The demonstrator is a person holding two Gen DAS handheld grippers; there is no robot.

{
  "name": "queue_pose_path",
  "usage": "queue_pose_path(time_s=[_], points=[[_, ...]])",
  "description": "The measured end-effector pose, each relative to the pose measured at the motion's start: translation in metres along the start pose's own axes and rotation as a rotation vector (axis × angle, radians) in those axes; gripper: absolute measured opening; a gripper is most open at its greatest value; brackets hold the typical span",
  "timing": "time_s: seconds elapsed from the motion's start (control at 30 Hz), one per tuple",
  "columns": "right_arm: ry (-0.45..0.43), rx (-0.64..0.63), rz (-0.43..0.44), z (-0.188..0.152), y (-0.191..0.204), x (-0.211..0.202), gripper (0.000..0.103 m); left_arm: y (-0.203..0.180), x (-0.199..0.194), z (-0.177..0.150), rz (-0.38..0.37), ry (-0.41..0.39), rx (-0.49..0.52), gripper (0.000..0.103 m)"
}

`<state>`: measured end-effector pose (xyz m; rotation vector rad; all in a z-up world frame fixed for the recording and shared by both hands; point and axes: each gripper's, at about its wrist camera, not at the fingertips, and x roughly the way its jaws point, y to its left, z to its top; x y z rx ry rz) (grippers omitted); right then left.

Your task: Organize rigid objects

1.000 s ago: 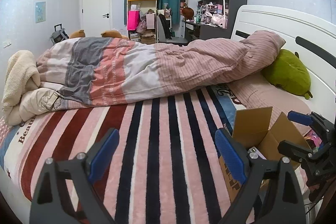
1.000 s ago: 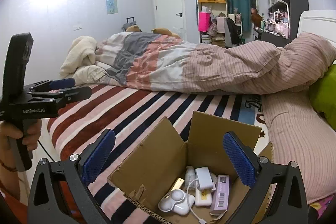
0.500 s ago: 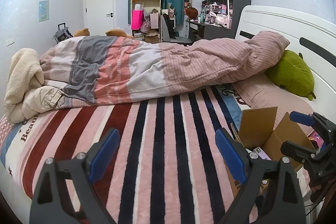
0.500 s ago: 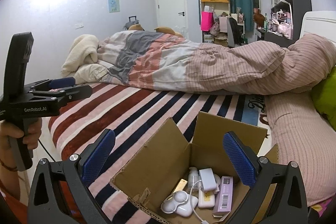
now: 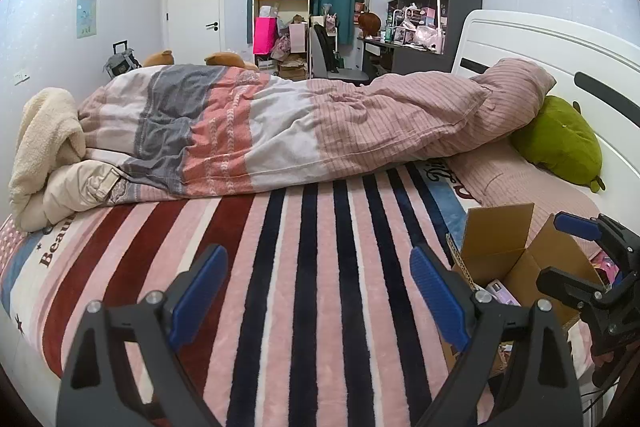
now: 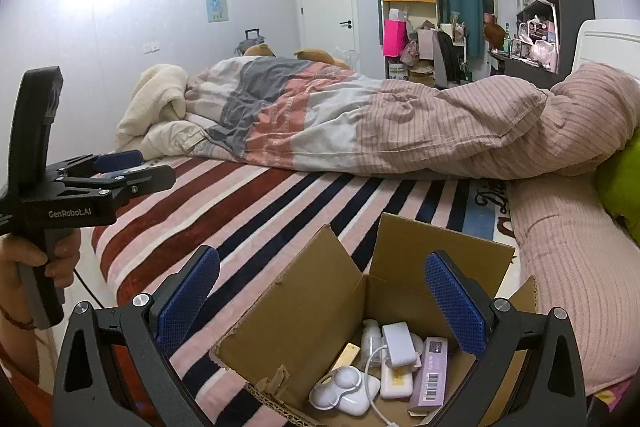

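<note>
Though apart, cardboard box (image 6: 320, 311) under fingers (image 6: 456, 299)

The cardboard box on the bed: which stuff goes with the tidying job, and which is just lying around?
For the job:
- cardboard box
- white charger in it
- purple packet in it
- white clover-shaped case in it
- left tongs and right tongs, both open and empty

Just lying around:
- folded duvet
- green plush pillow
- cream fleece blanket
- striped bedspread
</note>
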<state>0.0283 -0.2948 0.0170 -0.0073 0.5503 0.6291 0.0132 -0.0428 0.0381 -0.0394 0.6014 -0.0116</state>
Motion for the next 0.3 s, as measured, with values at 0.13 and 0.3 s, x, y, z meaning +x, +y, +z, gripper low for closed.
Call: queue_pose_path(time_s=[0.13,0.3], points=[[0.0,0.0,0.001,0.0,0.0001,0.0,0.103,0.0002,0.0,0.0001,0.001,0.002,0.0,0.091],[0.001,0.0,0.001,0.0002,0.0001,-0.0001,0.103,0.0009,0.0007,0.0003,0.0,0.001,0.0,0.091]])
